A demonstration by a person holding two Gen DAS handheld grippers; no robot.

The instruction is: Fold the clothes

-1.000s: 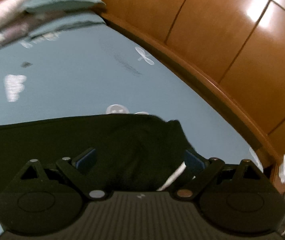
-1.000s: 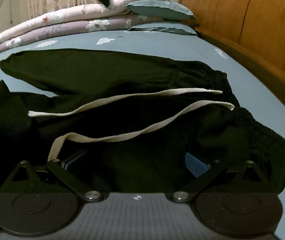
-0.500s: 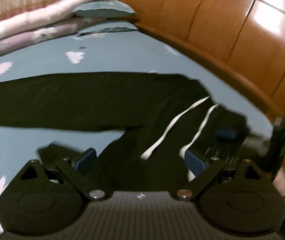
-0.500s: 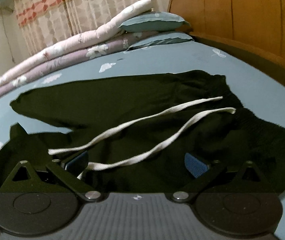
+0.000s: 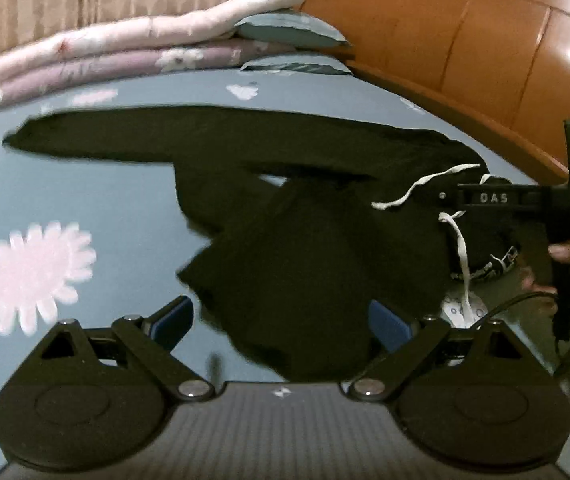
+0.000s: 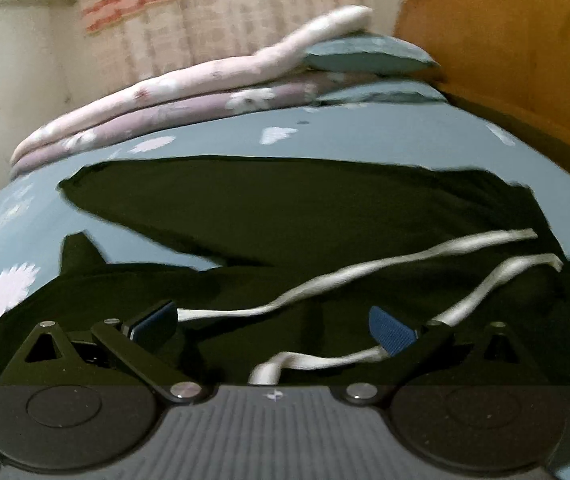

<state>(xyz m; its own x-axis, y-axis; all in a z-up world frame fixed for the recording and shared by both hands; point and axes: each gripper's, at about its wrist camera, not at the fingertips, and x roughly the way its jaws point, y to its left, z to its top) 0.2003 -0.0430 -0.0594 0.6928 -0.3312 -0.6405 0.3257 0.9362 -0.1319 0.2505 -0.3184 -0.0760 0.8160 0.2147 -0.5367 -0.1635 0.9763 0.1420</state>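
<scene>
Both tongs spread wide, holding nothing: left tongs (image 5: 281,320) and right tongs (image 6: 273,326) hovered over black pants (image 5: 305,216) lying on bed (image 5: 85,184). Vs 0.5 s earlier, left pulled back; right tongs (image 5: 481,199) now visible.

Matt black cloth trousers (image 6: 285,216), woven white drawstring (image 6: 365,276), glossy wood headboard (image 5: 485,60)

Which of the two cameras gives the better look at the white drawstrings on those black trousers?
The right wrist view. Both white drawstrings trail across the black trousers right in front of the open right gripper. The left wrist view shows only short, small ends of them, far off beside the other gripper.
</scene>
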